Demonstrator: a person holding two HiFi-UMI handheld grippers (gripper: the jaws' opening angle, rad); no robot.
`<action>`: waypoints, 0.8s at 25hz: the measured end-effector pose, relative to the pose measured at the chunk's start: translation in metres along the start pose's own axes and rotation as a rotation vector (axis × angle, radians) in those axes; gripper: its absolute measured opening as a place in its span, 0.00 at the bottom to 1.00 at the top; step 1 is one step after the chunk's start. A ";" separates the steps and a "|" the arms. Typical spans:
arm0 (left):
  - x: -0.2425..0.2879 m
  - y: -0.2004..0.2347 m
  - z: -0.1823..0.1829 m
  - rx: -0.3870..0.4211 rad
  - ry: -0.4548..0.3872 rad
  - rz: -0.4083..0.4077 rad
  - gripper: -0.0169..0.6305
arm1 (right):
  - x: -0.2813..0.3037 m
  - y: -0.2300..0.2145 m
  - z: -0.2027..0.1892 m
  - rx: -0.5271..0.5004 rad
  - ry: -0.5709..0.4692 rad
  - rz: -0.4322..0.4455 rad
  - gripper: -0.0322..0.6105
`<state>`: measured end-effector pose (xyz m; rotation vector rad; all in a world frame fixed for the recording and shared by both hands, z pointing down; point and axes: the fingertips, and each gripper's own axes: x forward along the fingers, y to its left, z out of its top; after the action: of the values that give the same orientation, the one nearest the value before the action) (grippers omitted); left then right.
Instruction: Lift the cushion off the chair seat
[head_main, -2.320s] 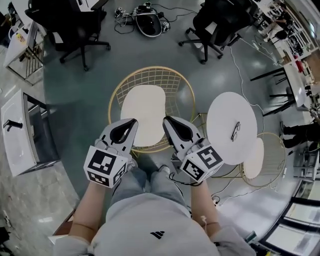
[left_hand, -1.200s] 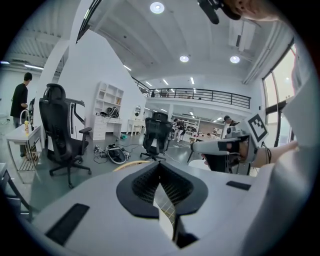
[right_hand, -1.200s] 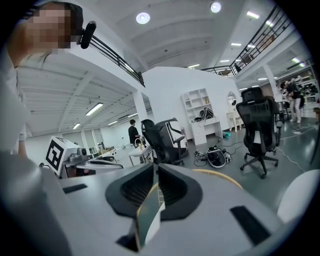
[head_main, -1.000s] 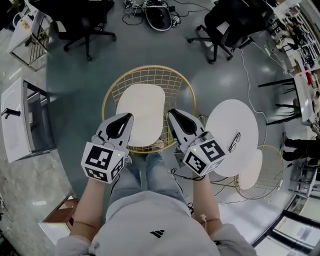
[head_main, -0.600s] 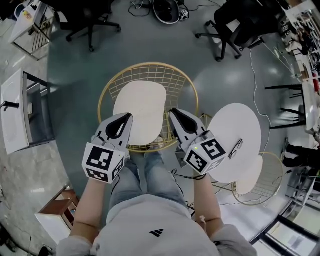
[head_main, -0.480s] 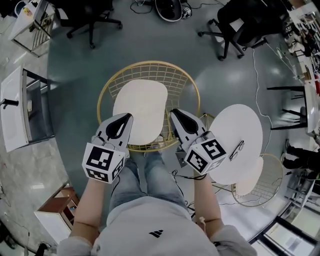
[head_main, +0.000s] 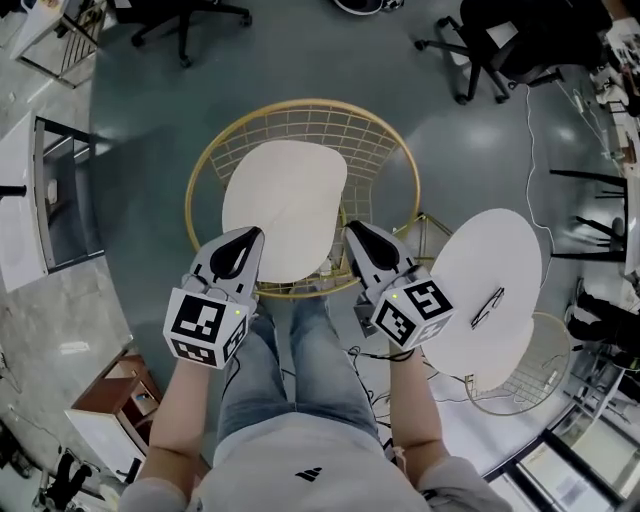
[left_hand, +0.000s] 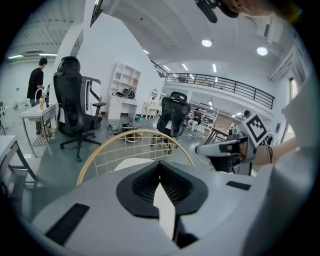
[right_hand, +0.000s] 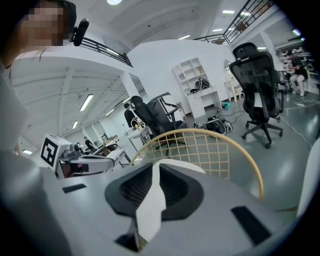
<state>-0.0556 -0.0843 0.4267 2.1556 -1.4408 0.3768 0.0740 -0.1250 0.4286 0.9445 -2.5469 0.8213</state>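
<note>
Cushion (head_main: 285, 205) flat on chair (head_main: 300, 112) seat, unlifted. Since a second ago I've closed in: left gripper (head_main: 254, 238), right gripper (head_main: 353, 230) now flank its front corners. Both jaws pressed together, empty. I must open them before gripping the edge.

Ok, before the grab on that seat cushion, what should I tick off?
1. Cream cushion lies flat on the gold wire chair, nothing on it: ok.
2. Left gripper and right gripper line up with its two near corners: ok.
3. Jaws apart to take the edge: not ok, both pairs stand together.
4. Grippers down at seat level: not ok, both gripper views look over the chair's back rim.
5. Right gripper clear of the round white table: cannot tell from above.
</note>
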 end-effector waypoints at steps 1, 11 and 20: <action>0.003 0.003 -0.005 -0.005 0.005 0.002 0.05 | 0.004 -0.002 -0.006 0.005 0.009 -0.002 0.11; 0.035 0.042 -0.052 -0.070 0.028 0.047 0.05 | 0.041 -0.040 -0.062 0.060 0.063 -0.029 0.12; 0.066 0.086 -0.101 -0.109 0.044 0.135 0.05 | 0.075 -0.071 -0.114 0.092 0.099 -0.057 0.13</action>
<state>-0.1029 -0.1049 0.5655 1.9583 -1.5500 0.3829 0.0752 -0.1370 0.5815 0.9742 -2.4056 0.9508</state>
